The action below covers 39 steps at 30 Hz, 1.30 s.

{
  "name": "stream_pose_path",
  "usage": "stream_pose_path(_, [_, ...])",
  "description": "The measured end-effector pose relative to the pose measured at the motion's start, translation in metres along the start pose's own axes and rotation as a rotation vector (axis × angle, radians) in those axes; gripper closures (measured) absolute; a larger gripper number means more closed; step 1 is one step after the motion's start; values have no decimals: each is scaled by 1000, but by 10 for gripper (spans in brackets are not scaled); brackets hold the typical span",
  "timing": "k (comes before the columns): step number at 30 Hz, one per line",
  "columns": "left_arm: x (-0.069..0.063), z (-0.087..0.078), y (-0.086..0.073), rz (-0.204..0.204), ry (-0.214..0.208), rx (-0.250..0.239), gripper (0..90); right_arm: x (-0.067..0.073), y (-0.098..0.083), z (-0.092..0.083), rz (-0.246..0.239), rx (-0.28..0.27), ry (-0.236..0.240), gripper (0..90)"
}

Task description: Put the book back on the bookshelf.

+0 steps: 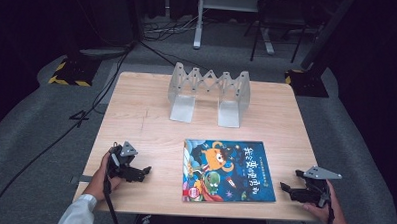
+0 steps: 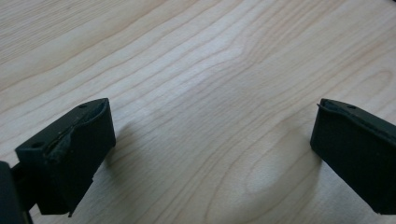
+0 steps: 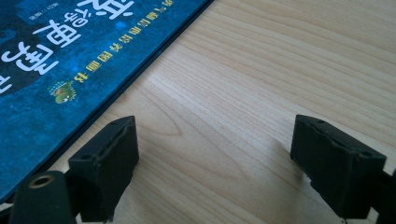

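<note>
Pale wooden tabletop (image 1: 136, 120) is carrying the blue picture book (image 1: 228, 169) flat near my edge, while I am resting the left hand-held gripper (image 1: 145, 172) and right hand-held gripper (image 1: 287, 181) either side, jaws apart on nothing, below the folding grey book stand (image 1: 209, 94).

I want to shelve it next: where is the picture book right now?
In the high view the picture book lies flat at the table's near edge, between the two grippers and in front of the grey expandable book rack.
</note>
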<state>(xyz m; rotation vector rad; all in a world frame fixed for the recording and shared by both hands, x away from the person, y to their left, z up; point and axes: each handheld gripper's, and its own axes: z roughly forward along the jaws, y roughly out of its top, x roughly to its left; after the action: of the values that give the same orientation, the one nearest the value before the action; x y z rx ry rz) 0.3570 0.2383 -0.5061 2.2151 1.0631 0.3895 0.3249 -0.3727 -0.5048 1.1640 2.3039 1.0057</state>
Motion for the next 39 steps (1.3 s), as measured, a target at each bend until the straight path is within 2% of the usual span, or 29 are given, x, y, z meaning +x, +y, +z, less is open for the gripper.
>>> stream_pose_path(2, [-5, 1, 0, 42, -28, -5, 4, -1, 0, 0, 1, 1, 0, 152])
stream_pose_path(3, [-5, 1, 0, 42, -28, -5, 4, -1, 0, 0, 1, 1, 0, 152])
stream_pose_path(5, [-9, 1, 1, 61, -61, 1, 3, 0, 0, 0, 2, 2, -1, 153])
stream_pose_path(9, [-14, 2, 2, 72, -75, 1, 1, 1, 0, 0, -3, 6, 7, 154])
stream_pose_path(11, [-16, 2, 2, 65, -73, 1, 1, 1, 0, -1, -3, 7, 8, 155])
stream_pose_path(16, [-20, 4, 5, 114, -107, 1, 4, 4, 0, -2, -21, 7, 21, 192])
stream_pose_path(18, [-21, 6, 8, 137, -132, -17, 40, 5, 0, -3, -32, 7, 16, 195])
stream_pose_path(20, [-23, 8, 13, 149, -146, -26, 139, 6, 1, -3, -38, 8, 8, 203])
stream_pose_path(22, [-26, 11, 20, 166, -156, -30, 206, 8, 1, -4, -33, 3, 19, 208])
stream_pose_path(24, [-28, 17, 29, 168, -156, -40, 157, 12, 3, -7, -24, -20, 59, 208])
stream_pose_path(26, [-30, 22, 37, 171, -174, -50, 185, 18, 6, -9, -43, -32, 70, 209])
stream_pose_path(28, [-33, 27, 48, 181, -188, -63, 185, 27, 8, -9, -64, -46, 106, 215])
stream_pose_path(29, [-35, 29, 52, 183, -195, -83, 184, 31, 8, -9, -79, -40, 112, 215])
stream_pose_path(31, [-36, 33, 61, 182, -226, -92, 183, 39, 8, -8, -106, -34, 121, 216])
stream_pose_path(33, [-39, 41, 72, 201, -220, -96, 176, 46, 8, -7, -121, -29, 134, 217])
stream_pose_path(37, [-44, 56, 91, 208, -245, -105, 175, 54, 7, -6, -135, -25, 151, 217])
stream_pose_path(39, [-47, 63, 99, 215, -257, -103, 174, 58, 5, -5, -126, -20, 162, 216])
